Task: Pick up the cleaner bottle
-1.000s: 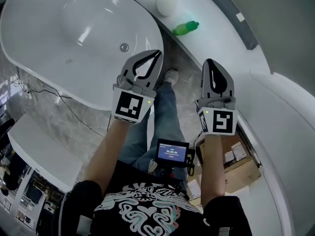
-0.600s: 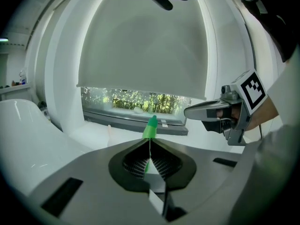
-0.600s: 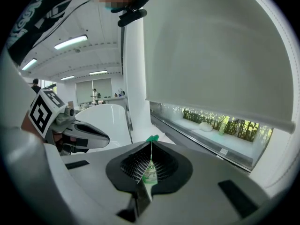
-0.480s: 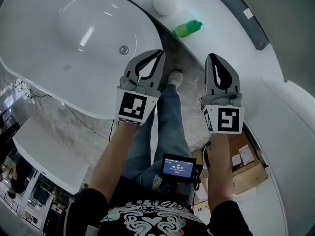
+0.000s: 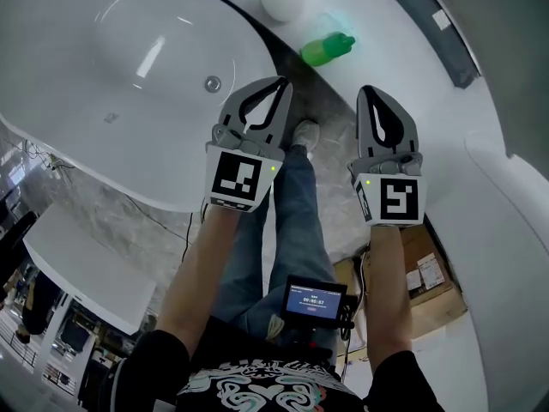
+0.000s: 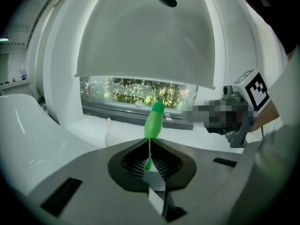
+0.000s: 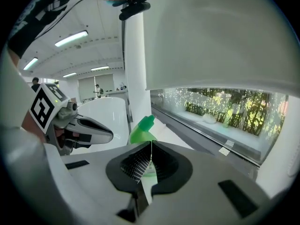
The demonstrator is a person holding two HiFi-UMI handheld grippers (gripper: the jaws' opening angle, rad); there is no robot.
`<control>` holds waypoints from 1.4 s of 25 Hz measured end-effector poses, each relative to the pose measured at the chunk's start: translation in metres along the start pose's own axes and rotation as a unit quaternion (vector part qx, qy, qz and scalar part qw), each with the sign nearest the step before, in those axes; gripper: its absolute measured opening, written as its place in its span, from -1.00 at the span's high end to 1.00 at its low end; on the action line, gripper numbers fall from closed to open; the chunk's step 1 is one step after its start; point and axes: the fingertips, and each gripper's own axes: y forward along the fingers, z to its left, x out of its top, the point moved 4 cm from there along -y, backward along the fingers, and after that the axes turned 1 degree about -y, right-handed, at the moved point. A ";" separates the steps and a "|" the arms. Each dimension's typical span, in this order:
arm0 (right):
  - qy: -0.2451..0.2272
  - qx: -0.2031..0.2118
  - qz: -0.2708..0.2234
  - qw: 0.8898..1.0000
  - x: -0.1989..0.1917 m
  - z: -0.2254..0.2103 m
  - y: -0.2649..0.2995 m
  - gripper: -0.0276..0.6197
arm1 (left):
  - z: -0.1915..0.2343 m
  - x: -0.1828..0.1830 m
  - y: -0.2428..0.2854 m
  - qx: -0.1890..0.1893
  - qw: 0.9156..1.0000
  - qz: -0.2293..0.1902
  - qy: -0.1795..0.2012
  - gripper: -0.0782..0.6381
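Both grippers out front, side by side. Left gripper (image 5: 276, 88): fingers pinched together, nothing betw. them. Right gripper (image 5: 371, 94): same, fingers closed & empty. Green cleaner bottle (image 5: 326, 50) sits ahead on the white ledge (image 5: 395, 58) beside the bathtub (image 5: 103, 67), apart from both grippers.

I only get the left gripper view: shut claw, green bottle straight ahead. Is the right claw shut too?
Observer: Yes, the right gripper view shows the right claw shut and empty, the cleaner bottle beyond it.
Operator: Is either one touching it?
Observer: No. In the head view the left claw and the right one are both short of it, floor between.
Operator: What's under them?
Observer: The person's shoe on that floor.
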 end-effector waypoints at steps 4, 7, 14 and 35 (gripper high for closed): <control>-0.002 0.001 0.009 1.000 -0.011 -0.007 0.014 0.82 | 0.002 -0.006 0.016 -0.002 1.000 0.009 -0.004 0.73; 0.002 0.003 0.011 1.000 -0.016 -0.009 0.023 0.82 | 0.003 -0.009 0.026 -0.007 1.000 0.012 0.000 0.73; 0.013 0.003 0.018 1.000 -0.030 -0.016 0.036 0.82 | 0.002 -0.016 0.047 -0.020 0.999 0.024 0.013 0.73; 0.054 -0.005 0.013 0.998 -0.038 -0.041 0.062 0.82 | -0.004 -0.033 0.084 -0.065 0.995 0.046 0.056 0.22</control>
